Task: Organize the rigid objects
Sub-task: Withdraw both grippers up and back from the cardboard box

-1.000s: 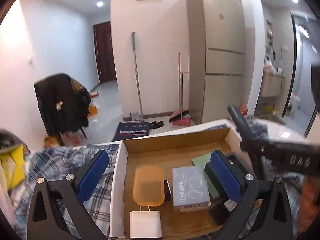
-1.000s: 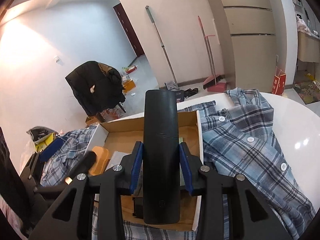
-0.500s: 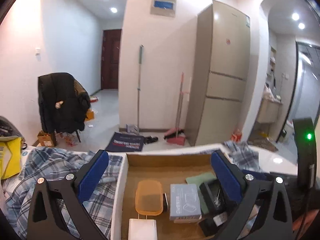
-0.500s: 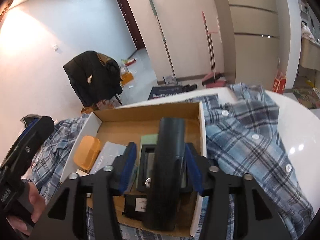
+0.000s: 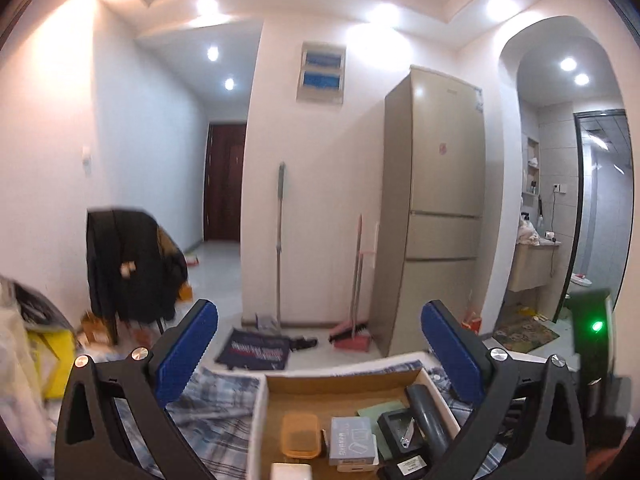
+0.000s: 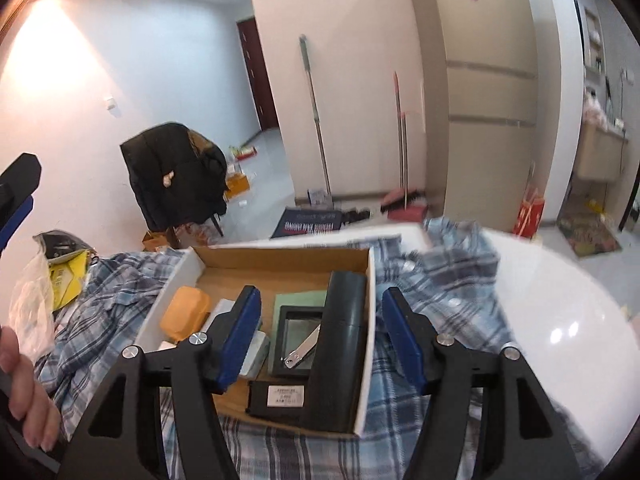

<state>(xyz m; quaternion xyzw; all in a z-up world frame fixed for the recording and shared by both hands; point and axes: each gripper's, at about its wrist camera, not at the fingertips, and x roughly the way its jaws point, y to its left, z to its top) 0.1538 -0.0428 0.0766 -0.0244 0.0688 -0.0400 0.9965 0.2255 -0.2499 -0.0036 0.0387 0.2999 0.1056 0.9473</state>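
Along the right wall of the cardboard box (image 6: 372, 320): one black remote (image 6: 340, 356), stiff, probably light (smooth, maybe slippery); take by its long sides. Right gripper (image 6: 320, 336) jaws apart, empty, above it. Left gripper (image 5: 320, 356) wide, empty.

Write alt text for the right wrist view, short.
Open right gripper hovers above a cardboard box on a plaid shirt, nothing between its blue pads. A long black remote lies along the box's right wall, beside a black tray holding nail clippers and an orange case.
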